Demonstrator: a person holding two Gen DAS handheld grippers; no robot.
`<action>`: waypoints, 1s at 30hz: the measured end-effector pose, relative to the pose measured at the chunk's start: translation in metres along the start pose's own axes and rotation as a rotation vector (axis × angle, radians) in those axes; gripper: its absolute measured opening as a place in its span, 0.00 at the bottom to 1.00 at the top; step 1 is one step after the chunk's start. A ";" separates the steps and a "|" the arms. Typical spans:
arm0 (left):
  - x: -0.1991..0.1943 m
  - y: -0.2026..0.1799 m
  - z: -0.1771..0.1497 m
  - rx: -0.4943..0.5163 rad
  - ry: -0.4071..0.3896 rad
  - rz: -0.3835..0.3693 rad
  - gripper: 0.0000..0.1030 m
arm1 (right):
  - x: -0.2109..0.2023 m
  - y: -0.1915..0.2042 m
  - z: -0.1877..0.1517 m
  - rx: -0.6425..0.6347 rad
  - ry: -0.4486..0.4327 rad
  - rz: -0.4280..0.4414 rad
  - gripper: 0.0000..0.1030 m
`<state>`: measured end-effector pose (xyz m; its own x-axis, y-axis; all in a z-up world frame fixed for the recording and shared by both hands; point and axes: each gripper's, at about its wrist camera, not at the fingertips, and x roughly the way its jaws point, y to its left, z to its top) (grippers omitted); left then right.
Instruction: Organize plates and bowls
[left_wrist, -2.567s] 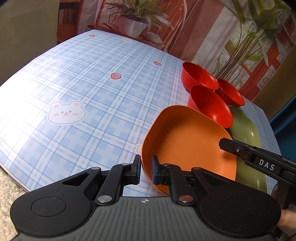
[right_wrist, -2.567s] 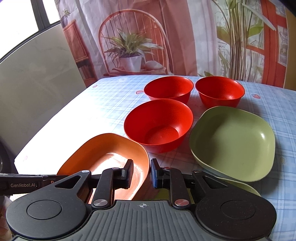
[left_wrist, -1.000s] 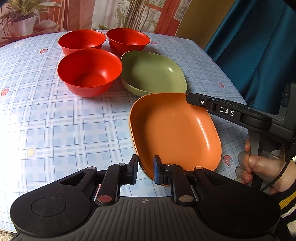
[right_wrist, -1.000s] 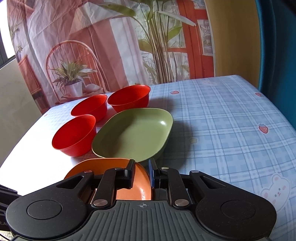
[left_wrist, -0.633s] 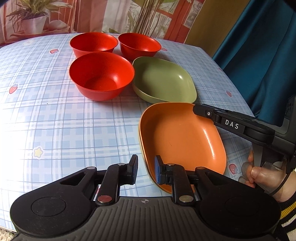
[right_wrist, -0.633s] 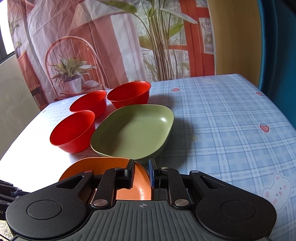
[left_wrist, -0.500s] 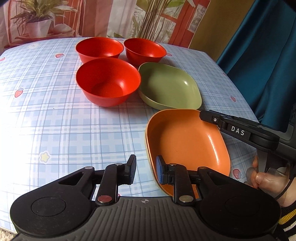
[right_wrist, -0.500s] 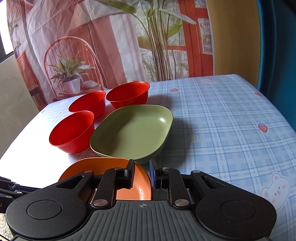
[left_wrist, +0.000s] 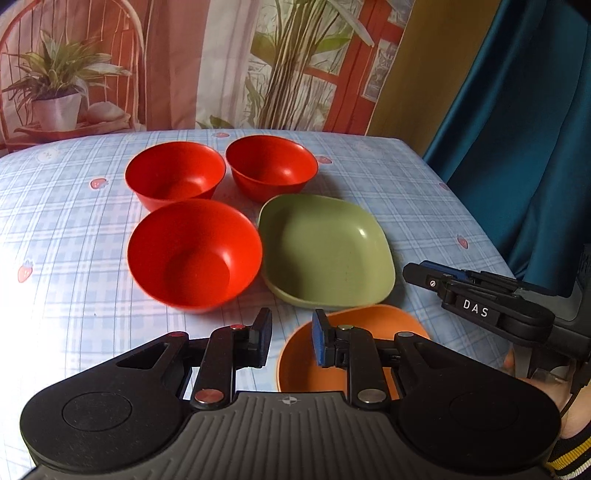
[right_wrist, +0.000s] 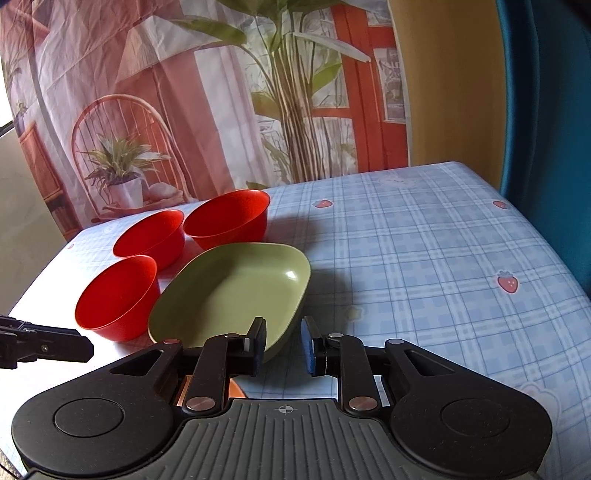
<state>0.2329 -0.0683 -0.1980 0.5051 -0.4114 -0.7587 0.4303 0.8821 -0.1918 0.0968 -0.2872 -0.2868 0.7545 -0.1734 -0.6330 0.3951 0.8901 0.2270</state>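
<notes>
An orange plate (left_wrist: 310, 365) lies at the table's near edge, partly under my left gripper (left_wrist: 290, 341), which is open and empty just above its rim. A green plate (left_wrist: 325, 251) lies behind it, also in the right wrist view (right_wrist: 229, 291). Three red bowls stand beside it: a near one (left_wrist: 194, 254) and two at the back (left_wrist: 175, 177) (left_wrist: 271, 166). My right gripper (right_wrist: 282, 345) is open and empty, just before the green plate's near rim. It shows from the side in the left wrist view (left_wrist: 480, 299).
The table (right_wrist: 424, 258) has a blue checked cloth with strawberry prints. A printed backdrop (right_wrist: 184, 92) with plants hangs behind it. A blue curtain (left_wrist: 517, 147) hangs at the right. The left gripper's finger (right_wrist: 44, 345) shows at the left of the right wrist view.
Both grippers have opened and let go of the orange plate, which now rests on the table. Both have drawn back from it and risen a little.
</notes>
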 end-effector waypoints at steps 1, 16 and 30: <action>0.002 -0.001 0.004 0.000 -0.002 0.001 0.24 | 0.004 -0.002 0.003 0.006 0.000 0.003 0.20; 0.041 -0.010 0.044 0.037 0.024 0.027 0.24 | 0.039 -0.028 0.000 0.102 0.035 0.018 0.16; 0.067 -0.015 0.060 0.087 0.052 0.073 0.24 | 0.039 -0.039 -0.002 0.147 0.023 0.059 0.16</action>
<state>0.3051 -0.1231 -0.2088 0.4989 -0.3320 -0.8006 0.4577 0.8853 -0.0819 0.1101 -0.3275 -0.3222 0.7670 -0.1110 -0.6319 0.4239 0.8270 0.3693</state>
